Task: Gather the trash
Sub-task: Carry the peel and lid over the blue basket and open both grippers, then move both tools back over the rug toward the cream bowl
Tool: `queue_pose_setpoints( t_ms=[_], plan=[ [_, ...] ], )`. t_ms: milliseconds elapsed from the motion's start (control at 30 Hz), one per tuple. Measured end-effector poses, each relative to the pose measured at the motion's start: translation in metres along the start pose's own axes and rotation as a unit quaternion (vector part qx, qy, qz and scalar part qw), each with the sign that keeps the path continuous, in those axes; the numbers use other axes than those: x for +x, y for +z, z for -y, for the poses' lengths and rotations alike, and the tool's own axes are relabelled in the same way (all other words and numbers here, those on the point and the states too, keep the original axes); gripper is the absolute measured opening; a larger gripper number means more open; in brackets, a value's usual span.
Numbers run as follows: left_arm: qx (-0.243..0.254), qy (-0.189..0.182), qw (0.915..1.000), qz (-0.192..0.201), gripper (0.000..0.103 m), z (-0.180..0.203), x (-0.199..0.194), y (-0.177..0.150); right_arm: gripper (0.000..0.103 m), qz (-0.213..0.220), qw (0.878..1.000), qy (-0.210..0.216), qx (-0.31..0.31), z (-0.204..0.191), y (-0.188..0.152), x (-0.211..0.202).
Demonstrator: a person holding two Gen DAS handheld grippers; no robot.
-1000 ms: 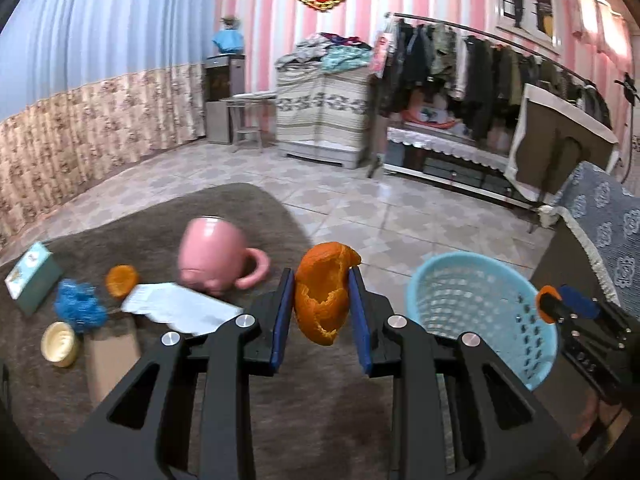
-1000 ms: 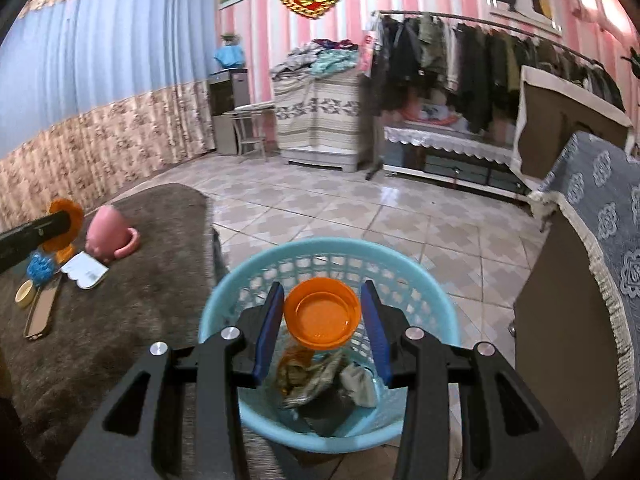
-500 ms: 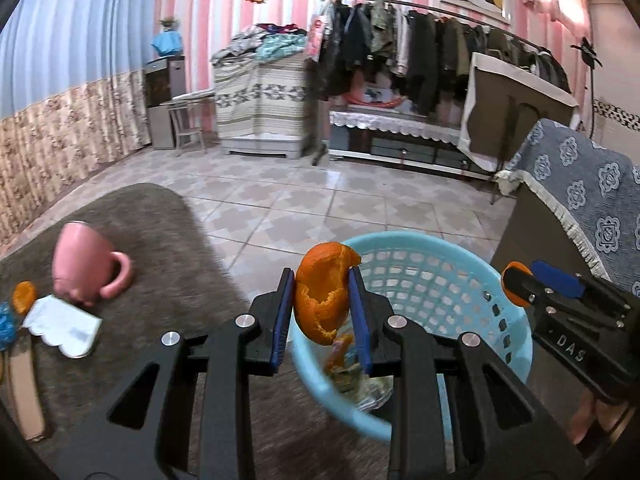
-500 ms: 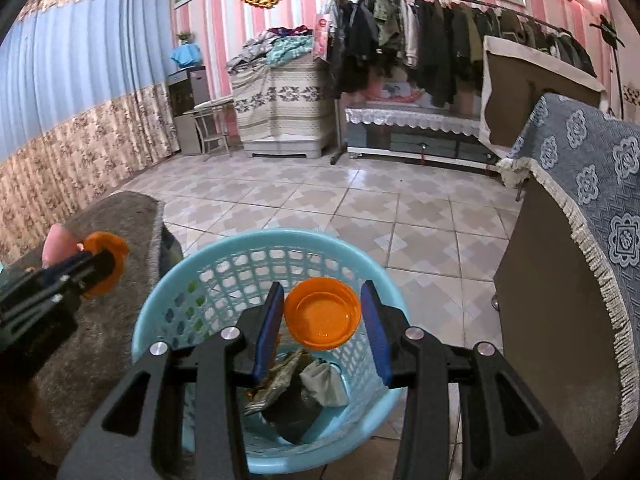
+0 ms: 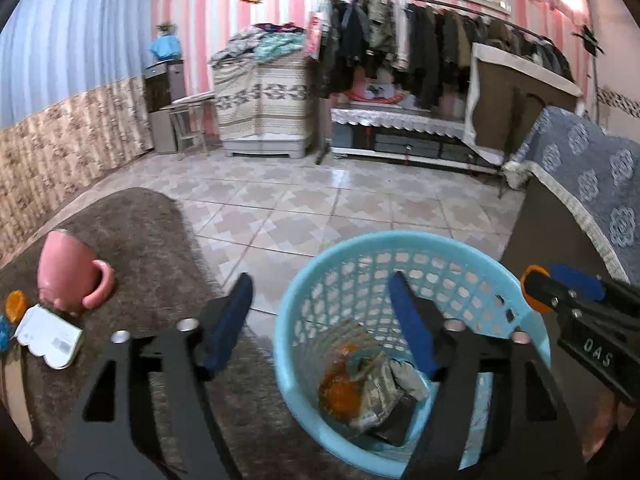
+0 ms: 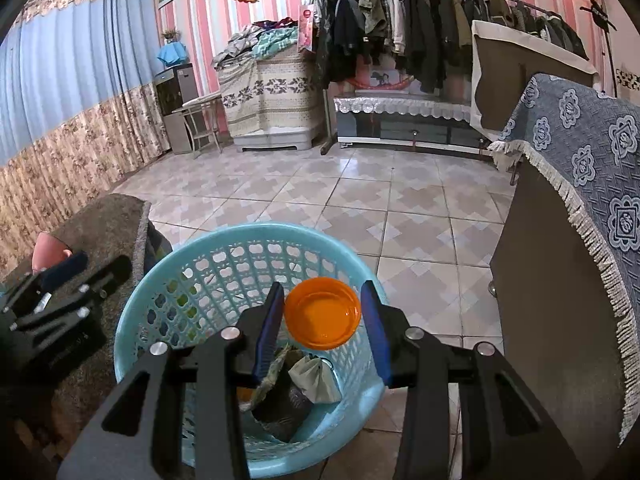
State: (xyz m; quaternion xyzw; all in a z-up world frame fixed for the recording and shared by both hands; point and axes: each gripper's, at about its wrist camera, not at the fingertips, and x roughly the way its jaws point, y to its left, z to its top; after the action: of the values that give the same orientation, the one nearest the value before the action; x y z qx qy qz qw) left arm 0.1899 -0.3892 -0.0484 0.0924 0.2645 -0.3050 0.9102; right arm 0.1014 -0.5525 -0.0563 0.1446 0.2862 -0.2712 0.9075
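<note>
Trash basket (image 6: pixel 168 280): pale blue lattice plastic, standing on the tiled floor (image 6: pixel 360 200) against the edge of the brown rug (image 5: pixel 152 248); wrappers, a dark bag and a blurred orange peel (image 5: pixel 340 390) lie in its bottom.
Left gripper (image 5: pixel 320 320): jaws have just been opening and stand wide, nothing between them; one finger is over the basket mouth, the other over the rug.
Right gripper (image 6: pixel 322 314): clenched on the orange lid (image 6: pixel 322 314), pads against its two opposite edges, hollow side facing the camera.
Key relation: lid hangs directly above the basket opening, near the far rim; trash pile lies below and towards the camera. Judged: letting go should drop it inside.
Nearer hand: right, already over the target.
Risk: a light round lid may clip the rim or roll.
Left on rug: pink mug (image 5: pixel 68 276) on its side, white packet (image 5: pixel 48 334), small orange piece (image 5: pixel 16 305).
Room: striped pink wall, clothes rack (image 6: pixel 420 32), blue curtain.
</note>
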Motion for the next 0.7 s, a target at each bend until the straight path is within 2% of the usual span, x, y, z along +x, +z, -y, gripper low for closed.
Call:
queue_pose_setpoints(
  t_ms=[133,200,333,533,567,633,700],
  plan=[
    [-0.006,0.037,0.9991,0.020,0.090,-0.013,-0.012,0.008,0.040,0.000,1.000,0.005,-0.007,-0.009,0.000,0.000],
    [-0.009,0.056,0.9979,0.031,0.094,-0.023,-0.019,0.010,0.040,0.001,1.000,0.008,-0.012,-0.017,0.001,0.002],
    [-0.024,0.075,0.9960,0.040,0.097,-0.042,-0.033,0.012,0.040,0.004,1.000,0.015,-0.022,-0.031,0.002,0.004],
    [-0.039,0.101,0.9932,0.043,0.097,-0.068,-0.048,0.010,0.042,0.009,0.999,0.029,-0.032,-0.053,0.002,0.007],
    [-0.041,0.103,0.9929,0.044,0.097,-0.072,-0.050,0.010,0.045,0.009,0.999,0.027,-0.035,-0.056,0.003,0.007],
    [-0.046,0.106,0.9922,0.046,0.097,-0.078,-0.055,0.010,0.066,0.016,0.999,0.019,-0.041,-0.060,0.004,0.004],
    [-0.050,0.109,0.9917,0.048,0.097,-0.082,-0.059,0.012,0.071,0.023,0.999,0.019,-0.038,-0.061,0.005,0.001]
  ],
)
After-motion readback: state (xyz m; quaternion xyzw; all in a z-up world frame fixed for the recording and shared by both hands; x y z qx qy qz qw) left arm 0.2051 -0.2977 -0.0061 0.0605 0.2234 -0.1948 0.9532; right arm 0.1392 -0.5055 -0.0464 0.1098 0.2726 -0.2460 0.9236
